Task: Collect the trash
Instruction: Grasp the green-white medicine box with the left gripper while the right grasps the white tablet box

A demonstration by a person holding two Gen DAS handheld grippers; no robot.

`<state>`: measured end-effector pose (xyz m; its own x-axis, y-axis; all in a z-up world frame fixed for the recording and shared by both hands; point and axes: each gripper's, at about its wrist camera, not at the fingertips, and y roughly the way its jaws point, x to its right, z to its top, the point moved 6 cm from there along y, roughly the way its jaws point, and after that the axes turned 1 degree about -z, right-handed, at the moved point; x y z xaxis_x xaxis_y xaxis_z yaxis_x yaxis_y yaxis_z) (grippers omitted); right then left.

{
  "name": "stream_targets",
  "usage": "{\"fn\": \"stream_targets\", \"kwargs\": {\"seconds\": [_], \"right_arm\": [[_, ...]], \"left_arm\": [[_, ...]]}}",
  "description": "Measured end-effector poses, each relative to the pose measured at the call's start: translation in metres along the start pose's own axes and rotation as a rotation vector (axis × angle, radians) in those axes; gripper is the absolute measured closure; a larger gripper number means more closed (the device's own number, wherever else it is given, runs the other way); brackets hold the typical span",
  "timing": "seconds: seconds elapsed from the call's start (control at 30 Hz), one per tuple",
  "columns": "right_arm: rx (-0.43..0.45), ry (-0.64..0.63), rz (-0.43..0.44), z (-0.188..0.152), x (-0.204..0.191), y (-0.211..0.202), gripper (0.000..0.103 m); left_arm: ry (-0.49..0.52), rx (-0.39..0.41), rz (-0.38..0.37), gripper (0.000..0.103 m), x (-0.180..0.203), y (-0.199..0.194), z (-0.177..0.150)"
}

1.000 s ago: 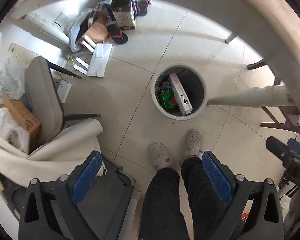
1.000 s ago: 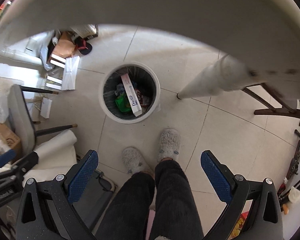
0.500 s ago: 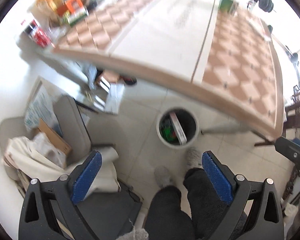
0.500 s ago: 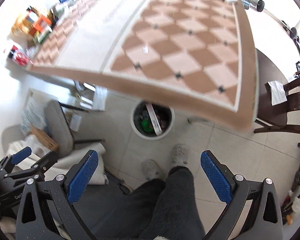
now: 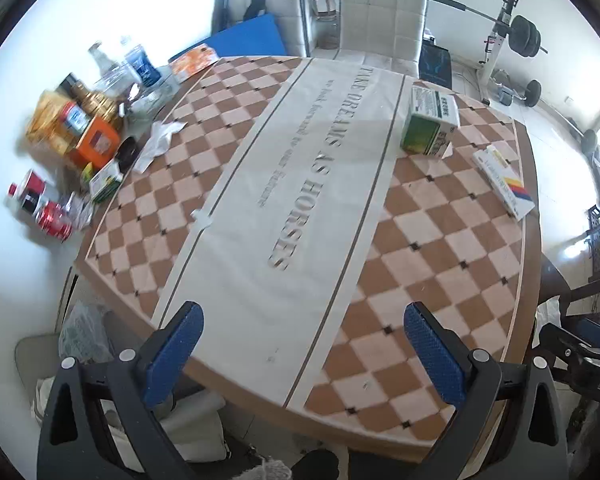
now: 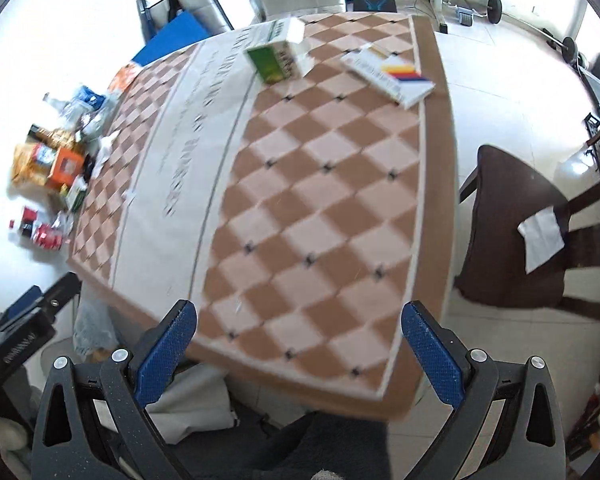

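Both tongs wide open, empty: left tongs [image 5: 300, 340], right tongs [image 6: 300, 338] over near table [image 5: 440, 240] edge; green carton [image 5: 430, 126] and flat box [image 5: 504, 182] far right, crumpled tissue [image 5: 158, 142] left

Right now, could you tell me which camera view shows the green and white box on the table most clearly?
The left wrist view: the green and white box is sharp and larger, its printed panels distinct. The right wrist view shows it smaller, motion-blurred and near the top edge.
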<state>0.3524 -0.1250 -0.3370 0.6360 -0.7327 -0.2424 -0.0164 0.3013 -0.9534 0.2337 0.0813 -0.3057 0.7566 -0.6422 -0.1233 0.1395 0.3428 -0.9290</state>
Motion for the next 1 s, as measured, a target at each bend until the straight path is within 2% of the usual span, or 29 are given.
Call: {"fn": "stream_targets", "kwargs": {"seconds": [0.2,0.33,0.43,0.6,0.7,0.73,0.77,0.8,0.83,0.87,1.0], "right_arm": [[-0.050,-0.016,-0.116,0.132,0.056,0.056,0.000],[-0.120,-0.038,-0.171,0.197,0.085,0.103,0.000],[-0.172,-0.064,-0.198,0.229,0.096,0.133,0.000],[-0.271,-0.111,-0.209,0.266,0.104,0.177,0.000],[-0.320,-0.151,-0.211,0.278,0.102,0.198,0.000],[-0.336,-0.169,-0.215,0.281,0.100,0.204,0.000],[-0.347,-0.184,-0.222,0.283,0.098,0.209,0.000],[-0.357,-0.198,-0.226,0.284,0.096,0.213,0.000],[-0.366,-0.205,-0.226,0.284,0.094,0.217,0.000],[-0.375,-0.205,-0.226,0.285,0.093,0.221,0.005],[-0.335,-0.183,-0.249,0.288,0.090,0.218,0.014]], "left_arm": [[0.083,-0.055,-0.030,0.000,0.077,0.052,0.115],[0.097,-0.136,-0.061,0.000,0.119,0.095,0.168],[0.121,-0.189,-0.072,0.000,0.144,0.128,0.195],[0.201,-0.285,-0.063,0.000,0.172,0.175,0.211],[0.216,-0.321,-0.047,0.003,0.174,0.194,0.213],[0.210,-0.322,-0.053,0.006,0.173,0.198,0.214],[0.203,-0.320,-0.065,0.016,0.173,0.198,0.214],[0.196,-0.322,-0.078,0.031,0.173,0.199,0.214],[0.196,-0.319,-0.068,0.032,0.171,0.198,0.213],[0.199,-0.308,-0.056,0.032,0.168,0.196,0.213],[0.181,-0.302,-0.026,0.032,0.147,0.190,0.199]]}}
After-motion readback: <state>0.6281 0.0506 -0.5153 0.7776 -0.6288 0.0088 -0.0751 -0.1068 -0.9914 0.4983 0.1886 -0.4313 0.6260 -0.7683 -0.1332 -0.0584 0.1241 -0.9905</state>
